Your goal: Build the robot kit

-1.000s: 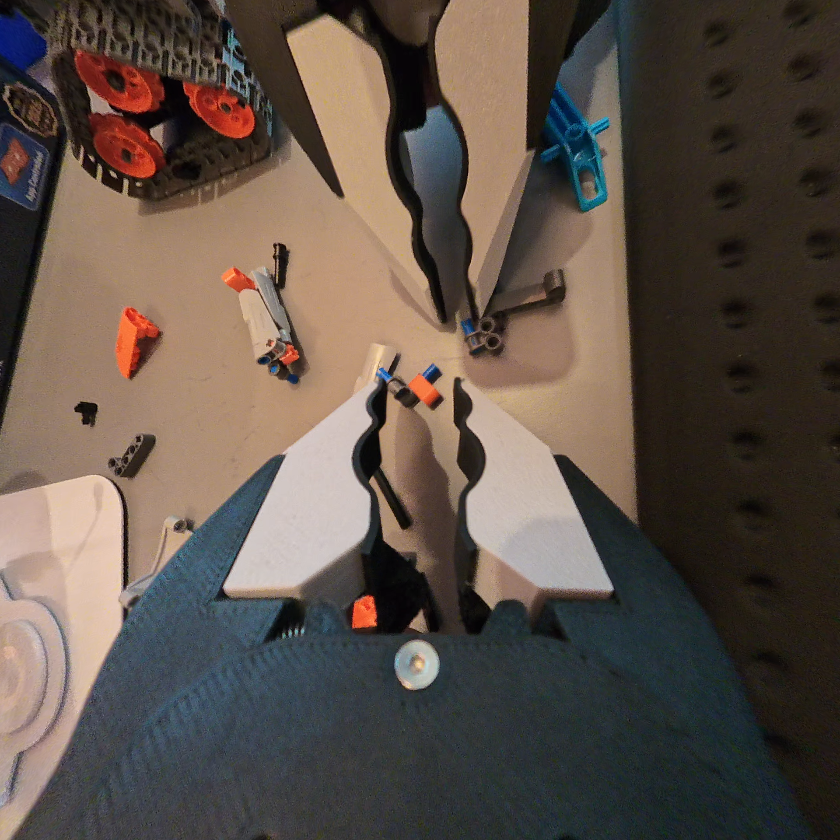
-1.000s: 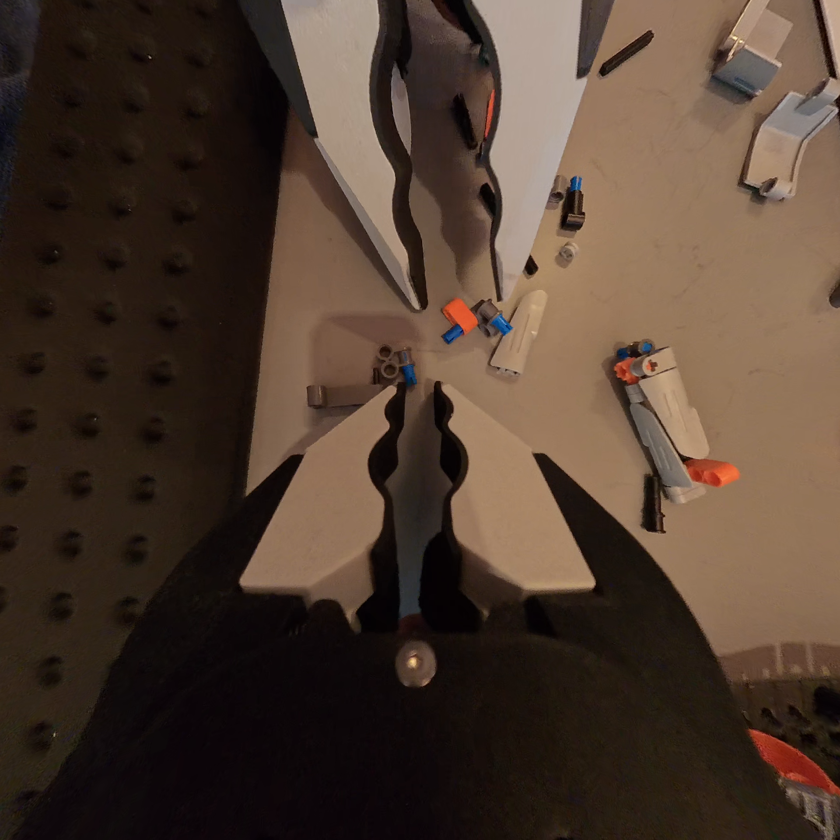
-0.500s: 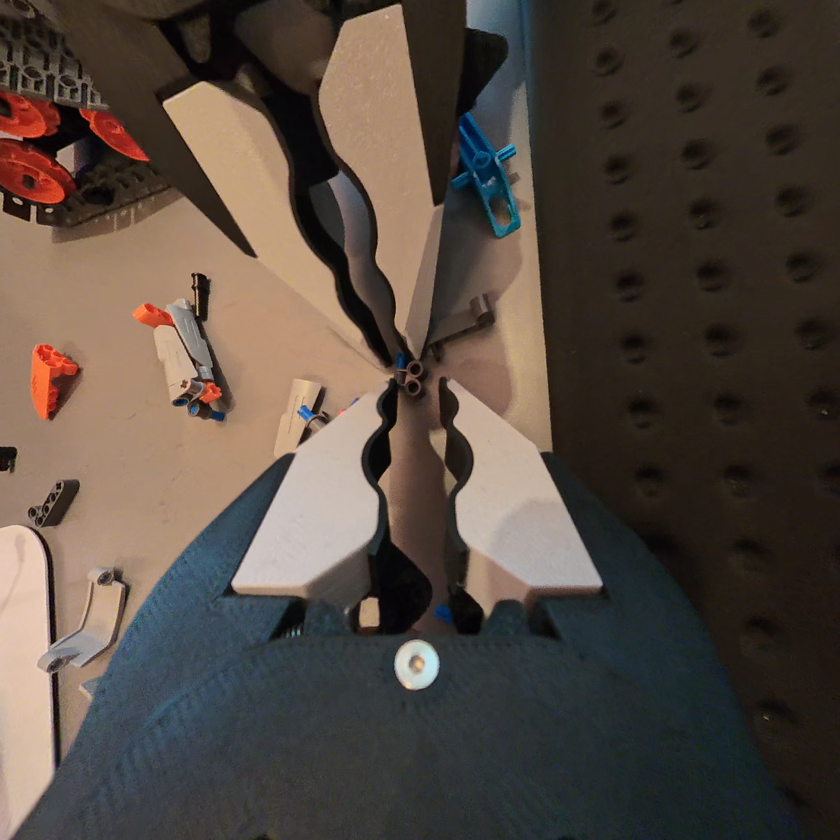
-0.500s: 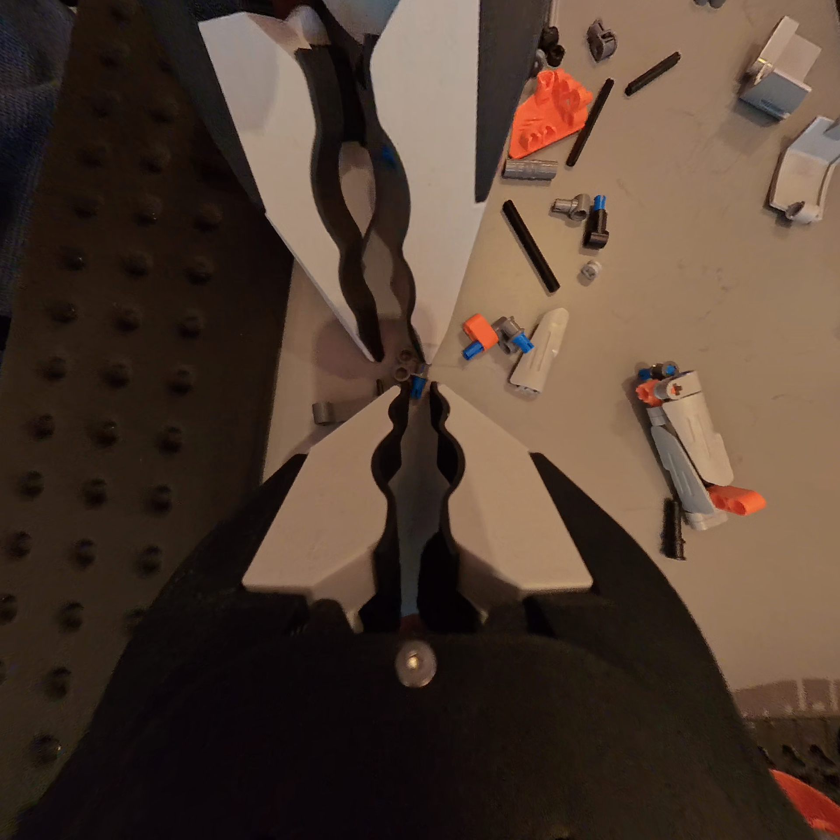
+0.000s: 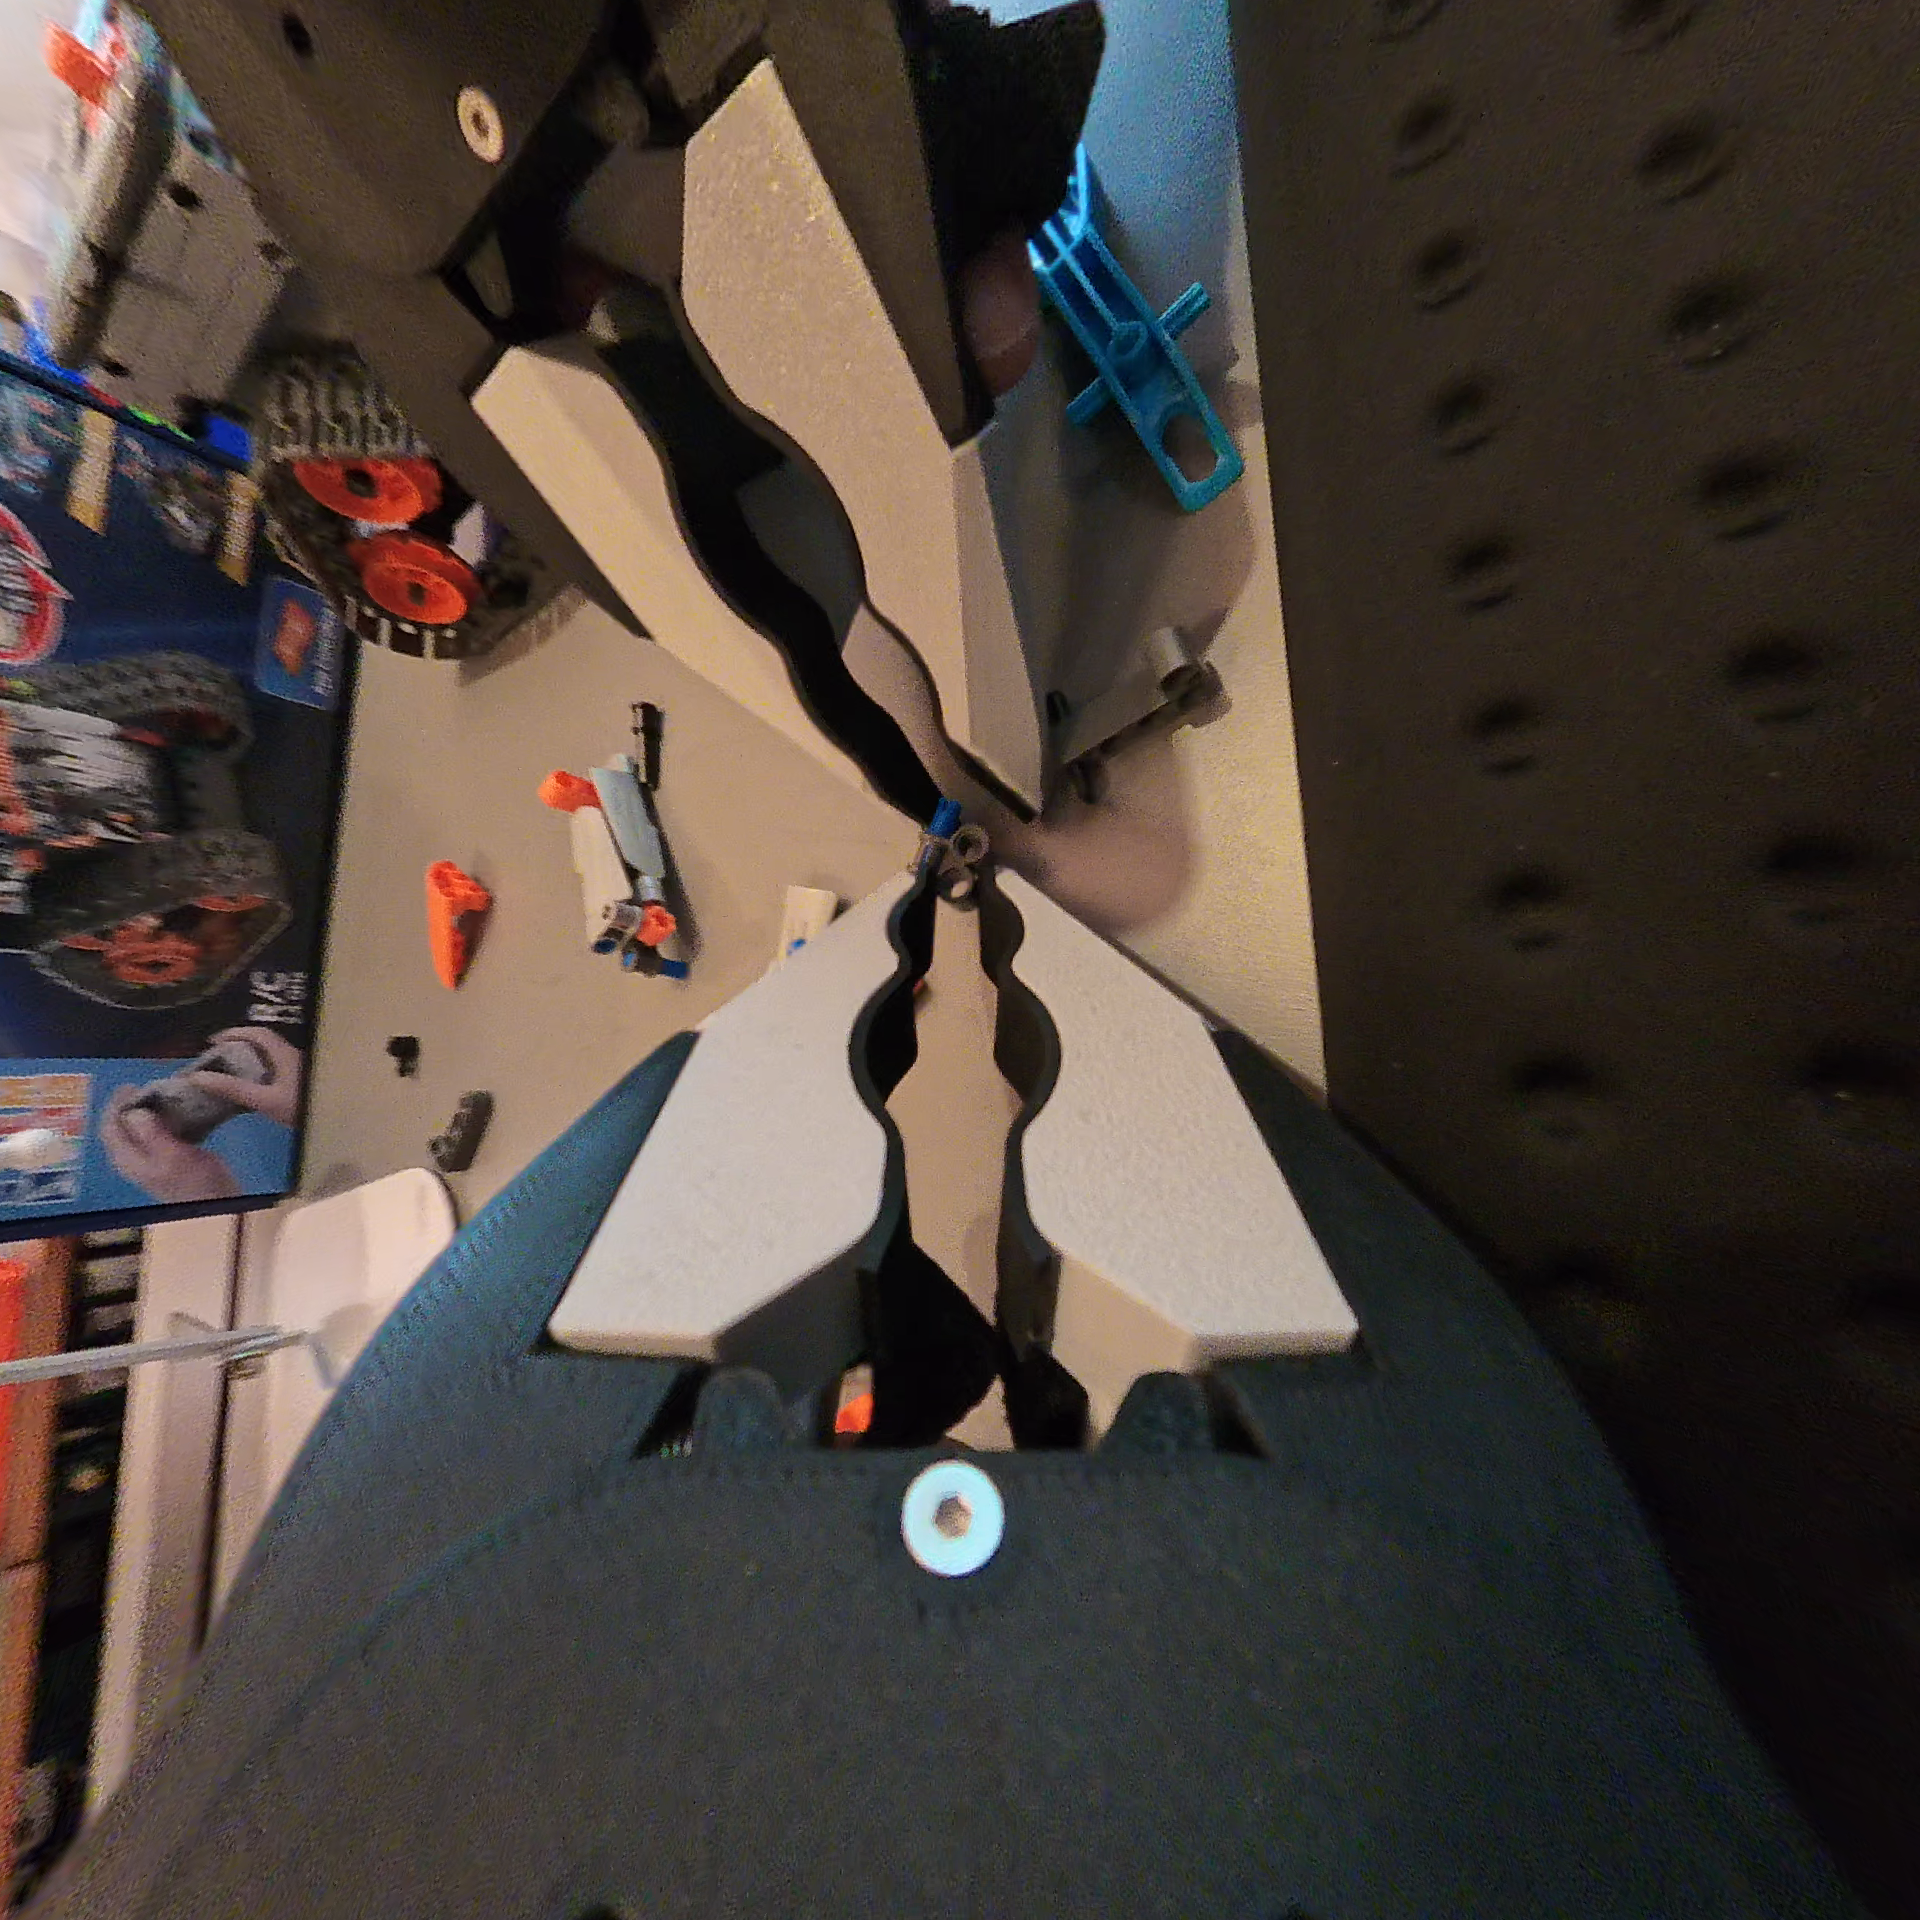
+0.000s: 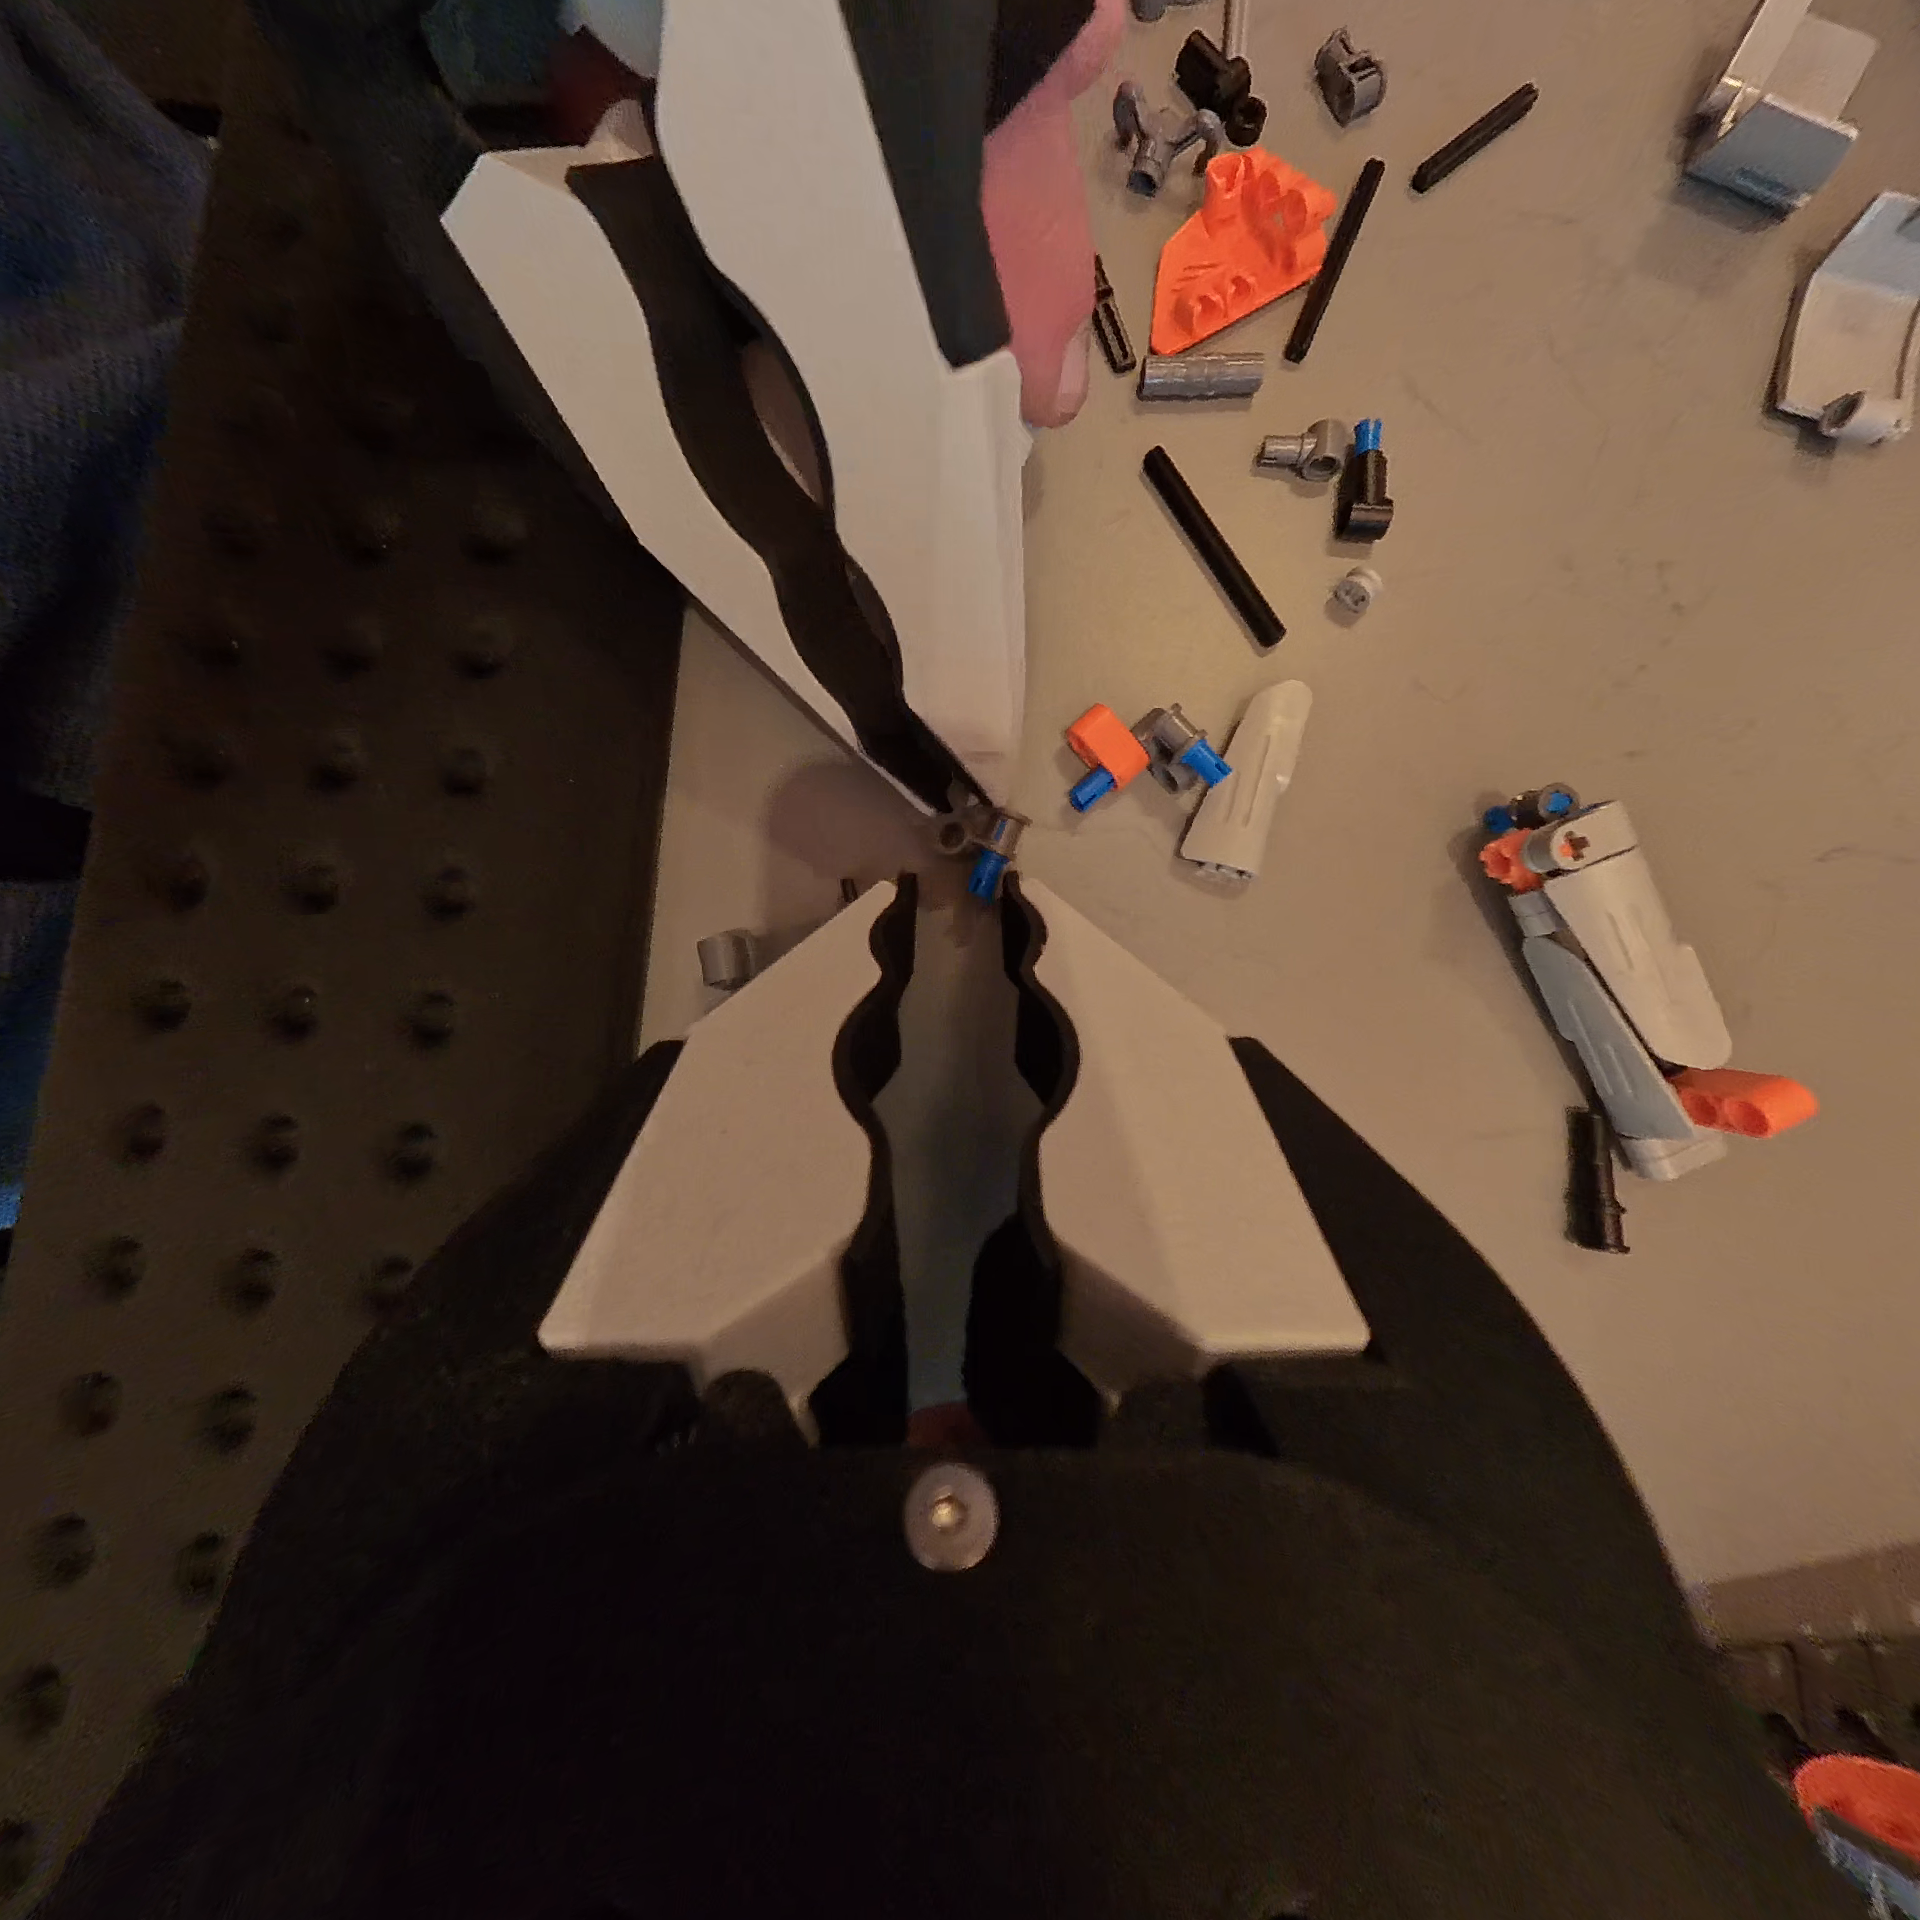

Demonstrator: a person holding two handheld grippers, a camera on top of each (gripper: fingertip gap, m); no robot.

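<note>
Two grippers meet tip to tip over the beige table (image 6: 1455,1403): your left gripper (image 5: 954,883) reaches toward 12 o'clock in its own view, jaws clamped on a small grey connector with a blue pin (image 5: 954,850), while your right gripper (image 6: 956,883) faces it with its jaws slightly apart just short of that piece (image 6: 982,836). In the right wrist view, an orange-and-blue connector cluster (image 6: 1138,758) lies at 1 o'clock and a grey-and-orange assembly (image 6: 1621,966) at 3 o'clock; a studded dark mat (image 6: 312,831) runs along 9 o'clock.

Left gripper (image 6: 961,795) pinching grey connector (image 6: 961,828); right gripper (image 6: 956,883) agape just beside.
</note>
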